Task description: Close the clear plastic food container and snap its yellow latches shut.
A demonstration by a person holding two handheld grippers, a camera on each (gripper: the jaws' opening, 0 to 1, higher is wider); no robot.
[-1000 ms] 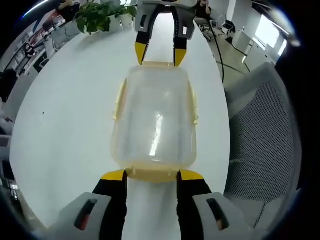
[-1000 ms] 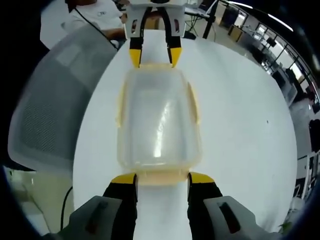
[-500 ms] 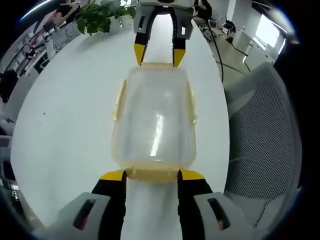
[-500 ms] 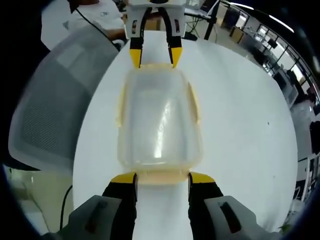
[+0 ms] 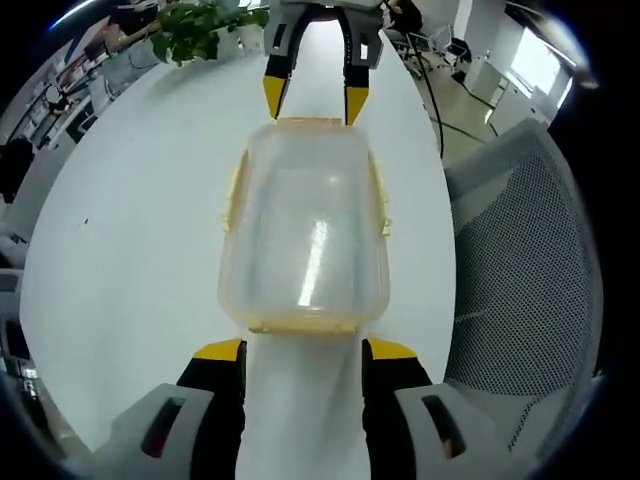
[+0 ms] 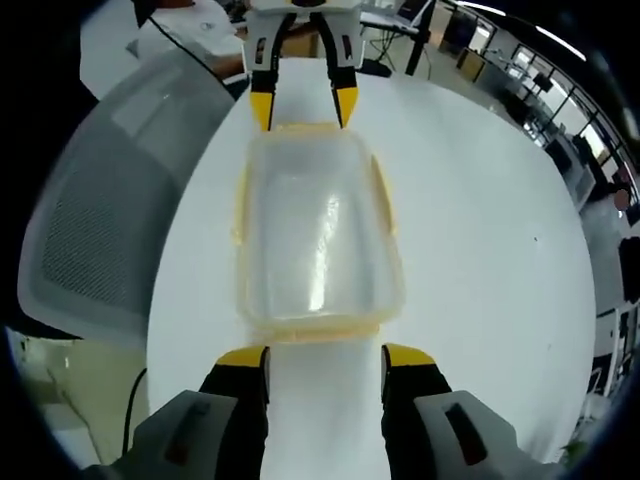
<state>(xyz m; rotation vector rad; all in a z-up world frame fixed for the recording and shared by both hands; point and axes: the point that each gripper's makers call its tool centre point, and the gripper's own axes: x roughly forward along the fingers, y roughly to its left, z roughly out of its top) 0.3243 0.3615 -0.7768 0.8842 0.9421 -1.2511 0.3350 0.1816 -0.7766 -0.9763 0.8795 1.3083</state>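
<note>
Surface: a long white table (image 5: pixel 130 240) (image 6: pixel 480 250), bare apart from the container.
Room: an open office; a grey mesh-backed chair (image 5: pixel 520 280) (image 6: pixel 110 200) stands at one long side of the table, a leafy green potted plant (image 5: pixel 195 25) sits past the far end in the left gripper view, and a person in a white shirt (image 6: pixel 190 25) sits beyond the far end in the right gripper view.
Container: one clear plastic rectangular food container with yellow trim (image 5: pixel 303 235) (image 6: pixel 315 240), lid on, lying on the table midway between the two grippers.
Latches: four yellow latches (image 5: pixel 234 190) (image 6: pixel 238 210), one on each side of the lid; whether they are snapped down I cannot tell.
Grippers: two, facing each other across the container's short ends.
Left gripper (image 5: pixel 302 352) (image 6: pixel 300 105): jaws spread, yellow tips just short of the near end.
Right gripper (image 6: pixel 323 358) (image 5: pixel 310 100): jaws spread, tips likewise just short of its end.
Change: half a second ago each gripper's tips flanked the end latch nearest it; both have since drawn back slightly, leaving a small gap, while the container has stayed put.
</note>
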